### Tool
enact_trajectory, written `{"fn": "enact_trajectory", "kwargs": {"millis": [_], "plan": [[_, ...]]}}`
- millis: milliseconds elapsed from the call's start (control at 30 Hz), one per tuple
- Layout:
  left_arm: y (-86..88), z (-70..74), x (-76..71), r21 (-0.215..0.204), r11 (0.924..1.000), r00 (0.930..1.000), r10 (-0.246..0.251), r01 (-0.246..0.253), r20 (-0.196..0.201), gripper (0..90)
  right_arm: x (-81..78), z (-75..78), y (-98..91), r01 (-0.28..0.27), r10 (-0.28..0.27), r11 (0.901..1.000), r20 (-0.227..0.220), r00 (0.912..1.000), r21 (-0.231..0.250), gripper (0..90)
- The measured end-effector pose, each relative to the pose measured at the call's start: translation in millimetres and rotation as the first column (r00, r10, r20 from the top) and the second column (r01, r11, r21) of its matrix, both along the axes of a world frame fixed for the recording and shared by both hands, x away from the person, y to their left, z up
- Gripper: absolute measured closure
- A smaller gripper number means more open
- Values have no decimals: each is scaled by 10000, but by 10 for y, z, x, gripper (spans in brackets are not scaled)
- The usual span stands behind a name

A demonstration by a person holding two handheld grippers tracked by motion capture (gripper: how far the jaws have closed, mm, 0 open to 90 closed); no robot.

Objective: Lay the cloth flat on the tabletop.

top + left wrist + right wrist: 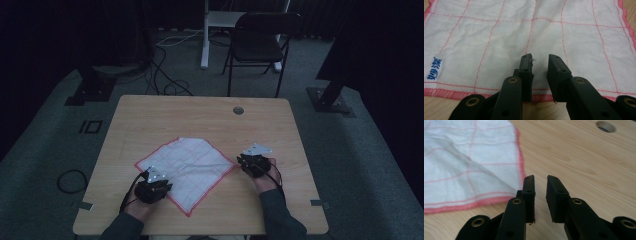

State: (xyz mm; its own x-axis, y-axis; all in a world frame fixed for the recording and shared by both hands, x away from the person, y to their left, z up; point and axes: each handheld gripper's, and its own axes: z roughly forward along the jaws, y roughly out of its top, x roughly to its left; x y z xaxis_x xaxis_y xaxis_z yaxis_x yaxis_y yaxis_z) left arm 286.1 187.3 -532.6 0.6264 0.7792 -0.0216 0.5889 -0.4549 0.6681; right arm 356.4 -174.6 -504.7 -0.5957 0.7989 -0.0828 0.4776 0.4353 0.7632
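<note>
A white cloth [187,167] with thin red grid lines and a red hem lies spread flat on the wooden table [200,112], turned like a diamond. My left gripper [159,181] rests at the cloth's near left edge. In the left gripper view its jaws [540,58] stand apart above the cloth [499,37], just past the hem, with nothing pinched. My right gripper [243,161] is at the cloth's right corner. In the right gripper view its jaws [540,180] are apart over bare wood, and the cloth's corner [454,170] lies just left of them, slightly lifted.
A round cable hole [238,110] sits near the table's far edge, also seen in the right gripper view [605,126]. A blue printed label [435,68] marks the cloth near its hem. A dark folding chair [260,40] stands beyond the table.
</note>
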Motion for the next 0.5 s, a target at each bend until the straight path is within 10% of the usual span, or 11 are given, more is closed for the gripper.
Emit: {"fn": "enact_trajectory", "kwargs": {"millis": [500], "plan": [[-9, 1, -94, -207, 9993, 9994, -304, 300, -167, 720, -42, -234, 363, -879, 869, 9961, -943, 9917, -67, 656]]}}
